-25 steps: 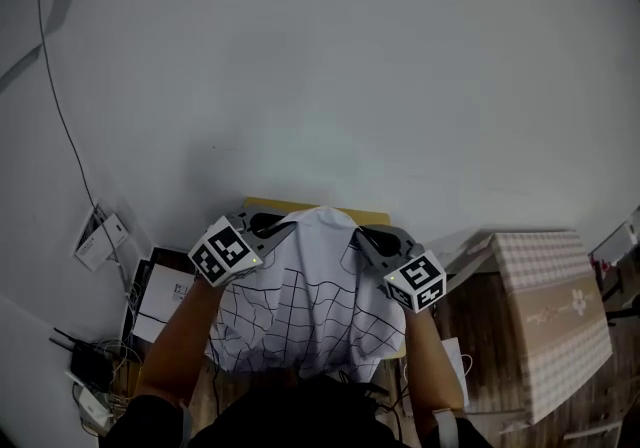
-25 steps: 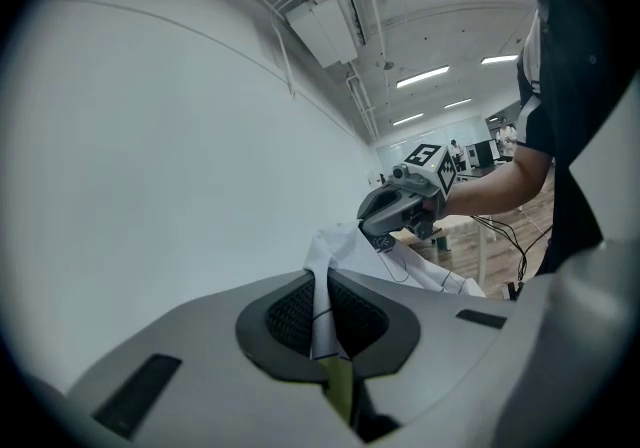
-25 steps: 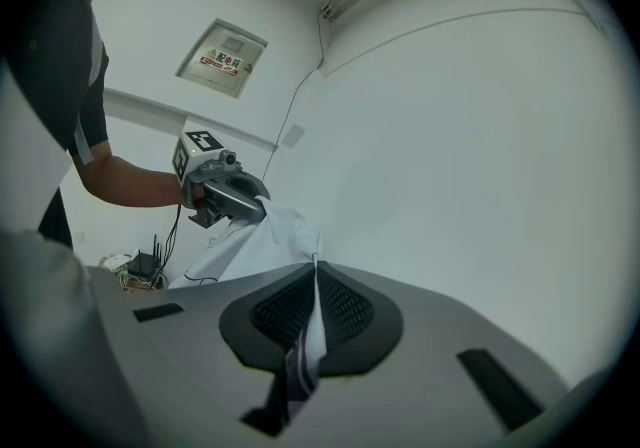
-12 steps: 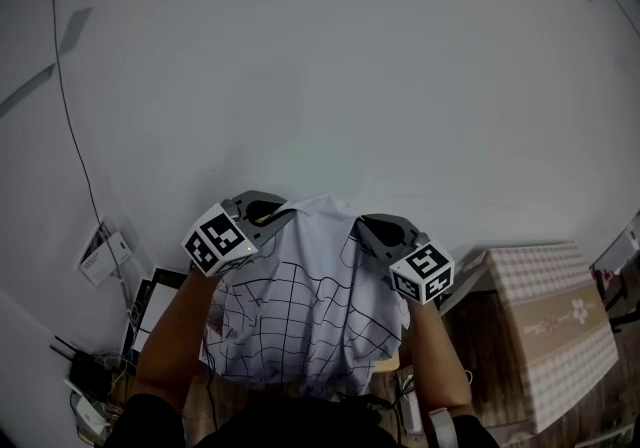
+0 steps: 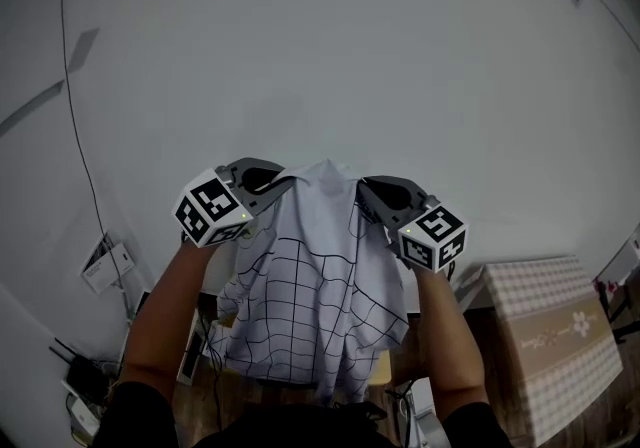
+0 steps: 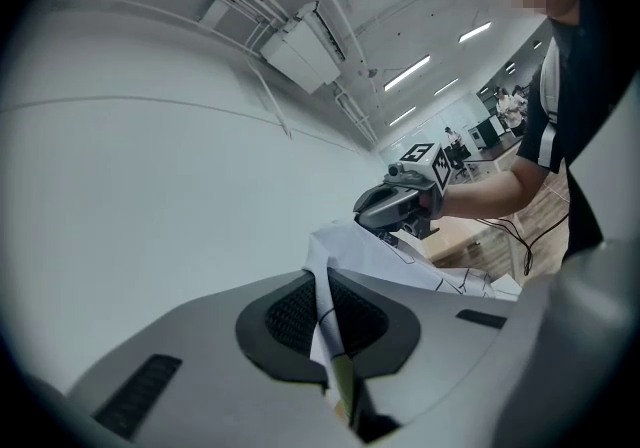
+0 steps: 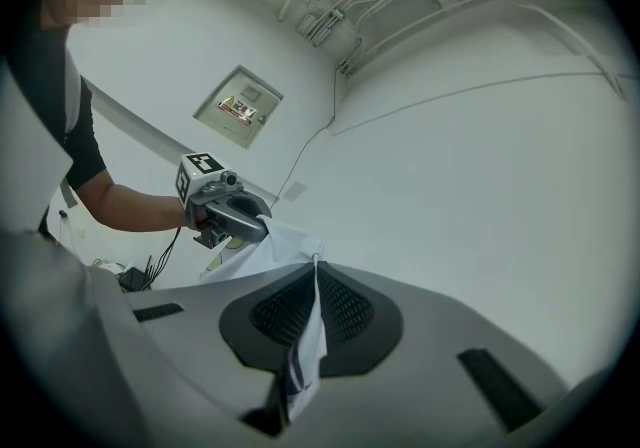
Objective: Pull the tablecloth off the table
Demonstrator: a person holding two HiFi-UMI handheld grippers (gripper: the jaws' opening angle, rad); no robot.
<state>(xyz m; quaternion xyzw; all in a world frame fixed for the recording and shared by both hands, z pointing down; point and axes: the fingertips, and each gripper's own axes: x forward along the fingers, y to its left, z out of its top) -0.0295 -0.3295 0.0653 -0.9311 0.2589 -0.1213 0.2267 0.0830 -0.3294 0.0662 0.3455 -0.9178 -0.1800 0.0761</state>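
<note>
A white tablecloth (image 5: 310,286) with a black grid hangs bunched between my two grippers in front of a white wall. My left gripper (image 5: 278,188) is shut on its upper left edge, and my right gripper (image 5: 364,192) is shut on its upper right edge. Along the left gripper's (image 6: 320,274) jaws, a fold of the tablecloth (image 6: 330,331) is pinched between the black pads. In the right gripper view the tablecloth (image 7: 305,346) is likewise squeezed in that gripper (image 7: 316,266). A strip of the wooden table (image 6: 470,236) shows below the cloth.
A box in checked beige wrap (image 5: 560,326) stands low on the right. Cables and small devices (image 5: 85,376) lie on the floor at the lower left. A white wall plate (image 5: 105,264) and a thin black cable (image 5: 75,136) are on the wall.
Both grippers have risen and moved forward with the cloth. The cloth has come up off the small wooden table and now hangs from the jaws.
</note>
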